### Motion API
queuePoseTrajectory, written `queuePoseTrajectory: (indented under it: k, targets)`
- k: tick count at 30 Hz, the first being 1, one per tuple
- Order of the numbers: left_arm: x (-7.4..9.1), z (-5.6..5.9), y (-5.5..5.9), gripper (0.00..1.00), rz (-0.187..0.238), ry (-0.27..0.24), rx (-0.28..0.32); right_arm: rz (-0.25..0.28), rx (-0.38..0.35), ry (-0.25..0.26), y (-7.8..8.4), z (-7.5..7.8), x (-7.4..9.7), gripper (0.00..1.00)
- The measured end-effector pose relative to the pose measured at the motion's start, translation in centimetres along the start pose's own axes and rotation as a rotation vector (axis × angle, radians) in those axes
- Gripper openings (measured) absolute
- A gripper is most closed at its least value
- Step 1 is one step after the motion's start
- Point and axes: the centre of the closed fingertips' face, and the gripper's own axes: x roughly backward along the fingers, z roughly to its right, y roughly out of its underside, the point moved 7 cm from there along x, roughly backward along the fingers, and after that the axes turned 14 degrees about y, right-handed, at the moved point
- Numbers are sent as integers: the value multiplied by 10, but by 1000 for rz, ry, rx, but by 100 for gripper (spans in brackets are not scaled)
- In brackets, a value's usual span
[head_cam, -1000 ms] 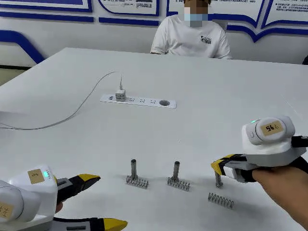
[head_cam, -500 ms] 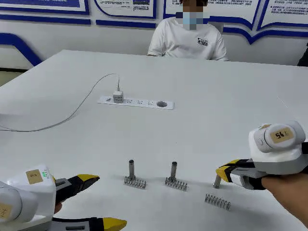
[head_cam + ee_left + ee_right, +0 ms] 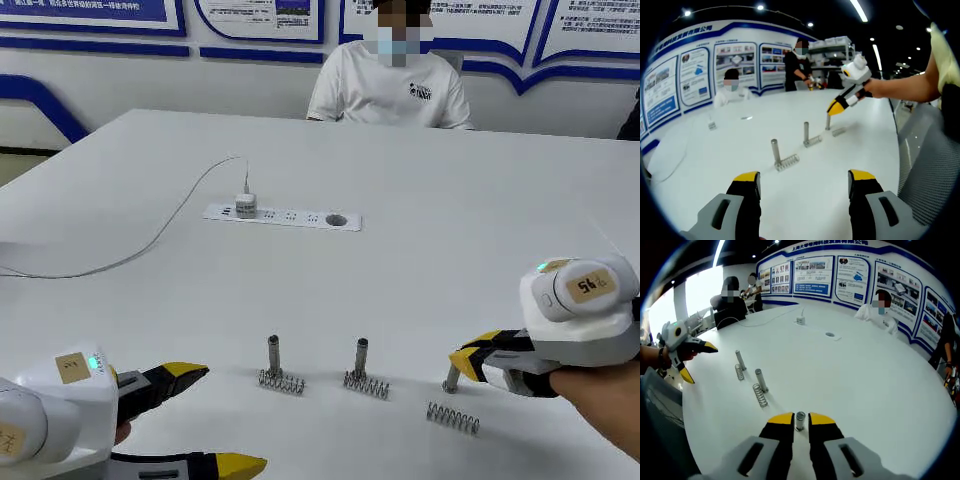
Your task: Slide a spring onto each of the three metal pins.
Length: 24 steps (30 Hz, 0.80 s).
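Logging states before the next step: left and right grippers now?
Left gripper: open, empty.
Right gripper: shut on the rightmost pin.

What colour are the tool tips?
Yellow, over black bodies; clearest on the right tool in the right gripper view.

- plain white on the table [image 3: 450, 200], power strip [image 3: 285, 215] and cable [image 3: 150, 235]
- dull grey metal for the pins [image 3: 274, 355], shinier silver for the springs [image 3: 453, 418]
- white shells, black jaws, yellow tips on left gripper [image 3: 232, 417] and right gripper [image 3: 458, 365]
- blue borders on the wall boards [image 3: 260, 15]
- white tee, small dark logo, on the person [image 3: 385, 90]
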Motion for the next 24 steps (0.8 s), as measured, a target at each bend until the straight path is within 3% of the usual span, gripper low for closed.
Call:
queuePoseTrajectory:
  k: [10,18,24]
  targets:
    - [-2,3,0,72,-1,6,2,-13,33,-40,10,-5,13,13]
    - [-4,4,0,72,-8,12,2,-36,103,-164,15,-28,12,13]
    - [-5,6,0,72,-8,17,3,-67,170,-217,15,-40,4,14]
